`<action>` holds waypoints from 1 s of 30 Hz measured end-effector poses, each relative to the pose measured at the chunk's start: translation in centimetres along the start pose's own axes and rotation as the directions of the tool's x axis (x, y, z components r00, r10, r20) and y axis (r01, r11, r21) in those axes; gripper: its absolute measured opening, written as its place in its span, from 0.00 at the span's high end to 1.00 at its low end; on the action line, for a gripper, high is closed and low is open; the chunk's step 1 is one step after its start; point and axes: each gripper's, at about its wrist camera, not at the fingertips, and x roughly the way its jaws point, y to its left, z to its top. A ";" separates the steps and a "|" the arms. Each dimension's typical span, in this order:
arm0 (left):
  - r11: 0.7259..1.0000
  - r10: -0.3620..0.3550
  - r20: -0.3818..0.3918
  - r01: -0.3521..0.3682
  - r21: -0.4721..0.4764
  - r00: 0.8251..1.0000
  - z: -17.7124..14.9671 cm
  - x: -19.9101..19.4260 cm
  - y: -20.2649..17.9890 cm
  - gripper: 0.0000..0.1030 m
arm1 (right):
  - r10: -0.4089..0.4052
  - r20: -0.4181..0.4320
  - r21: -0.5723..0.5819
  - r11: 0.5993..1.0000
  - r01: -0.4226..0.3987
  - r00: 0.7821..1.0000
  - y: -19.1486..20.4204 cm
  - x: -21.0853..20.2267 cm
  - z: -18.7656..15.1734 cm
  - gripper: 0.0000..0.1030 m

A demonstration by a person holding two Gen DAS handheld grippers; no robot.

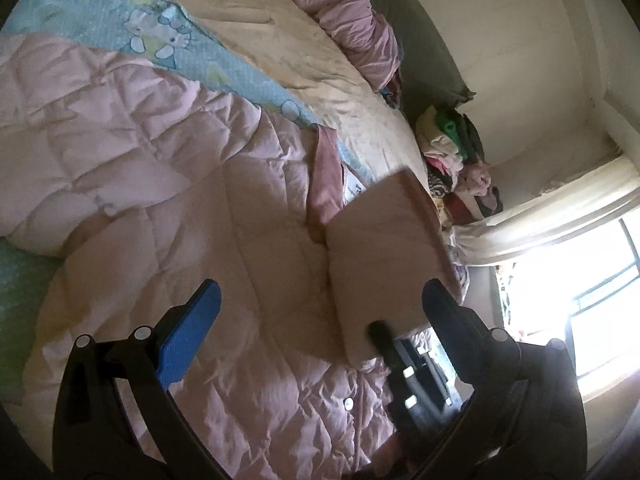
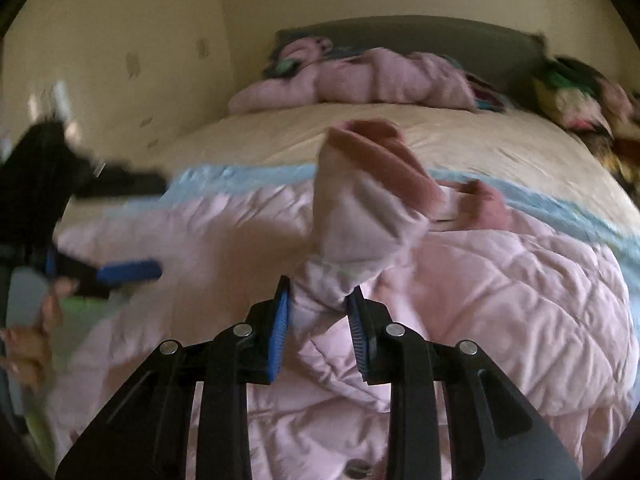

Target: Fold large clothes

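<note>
Right tongs pinching a bunched sleeve of the pink quilted jacket, fabric gathered between the blue pads, cuff flopping up toward 12 o'clock. Left tongs spread wide, nothing between the pads, hovering over the jacket body. Jacket spread across the bed, filling the near half. Probably light, puffy and limp, slick shell apt to slide; best gripped at seams, cuff or hem rather than mid-panel. Both tongs angled downward; right view blurred, so exact grip depth hard to judge. A hand at 9 o'clock holding the left tool.
</note>
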 end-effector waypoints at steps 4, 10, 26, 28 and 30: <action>0.999 -0.035 -0.006 0.035 -0.008 0.999 -0.2 0.5 0.0 0.08 | 0.033 -0.081 -0.088 0.995 -0.040 0.996 2.6 1.4 -0.9 0.70; 1.000 -0.017 -0.041 0.016 -0.013 0.999 -0.5 2.1 0.7 0.08 | 0.100 -0.140 -0.092 0.989 -0.114 0.985 3.7 1.4 -1.6 0.33; 0.944 0.198 0.070 -0.210 0.256 0.978 -1.5 2.5 -1.7 0.89 | 0.049 -0.067 0.240 0.970 -0.032 0.997 -5.9 -8.9 -4.4 0.32; 0.922 0.226 0.125 -0.253 0.293 0.966 -1.0 0.6 -2.7 0.89 | -0.029 -0.052 0.271 0.962 0.042 0.998 -7.9 -10.2 -4.6 0.32; 0.913 0.253 0.124 -0.279 0.298 0.959 -0.7 0.2 -2.2 0.89 | -0.124 -0.053 0.303 0.943 0.135 0.991 -10.0 -11.2 -4.6 0.32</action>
